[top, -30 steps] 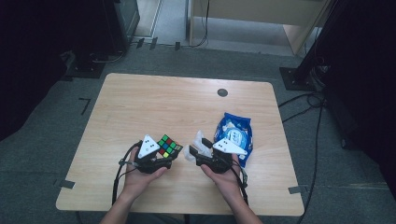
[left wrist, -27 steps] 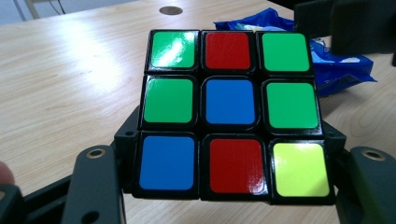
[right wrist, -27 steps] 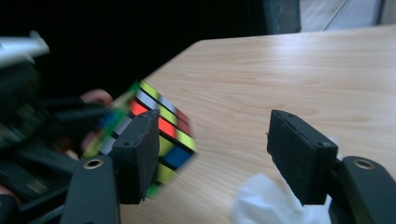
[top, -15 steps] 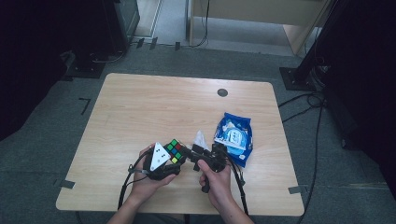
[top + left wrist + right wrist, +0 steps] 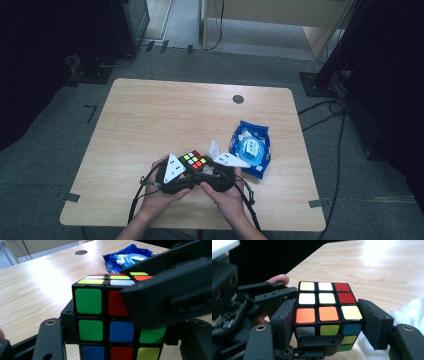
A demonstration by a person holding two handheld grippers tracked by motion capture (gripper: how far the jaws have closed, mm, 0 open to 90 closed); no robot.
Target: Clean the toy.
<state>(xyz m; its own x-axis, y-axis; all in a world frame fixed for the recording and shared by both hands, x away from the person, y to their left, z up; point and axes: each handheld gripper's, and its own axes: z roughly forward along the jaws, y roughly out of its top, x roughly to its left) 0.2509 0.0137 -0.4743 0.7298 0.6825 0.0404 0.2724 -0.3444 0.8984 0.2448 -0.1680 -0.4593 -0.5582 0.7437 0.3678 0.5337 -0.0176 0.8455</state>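
Observation:
A scrambled Rubik's cube [image 5: 194, 160] is held just above the table's near edge between both hands. My left gripper [image 5: 117, 333] is shut on its lower layers, with green, blue and red stickers facing that camera. In the right gripper view, the pads of my right gripper [image 5: 328, 323] press on both sides of the cube [image 5: 325, 305] at its top layer. The right jaws have just been closing with the cube between them. In the high view, the left gripper [image 5: 186, 172] and right gripper [image 5: 206, 172] meet at the cube from either side.
A blue snack bag [image 5: 252, 147] lies on the wooden table [image 5: 165, 120] just right of the hands, with a crumpled white wrapper [image 5: 213, 148] beside it. A round dark grommet [image 5: 238, 99] sits near the far edge. Cables trail off the near edge.
The right gripper has moved left, away from the blue bag, and now clasps the cube that the left gripper holds. Both hands now sit close together.

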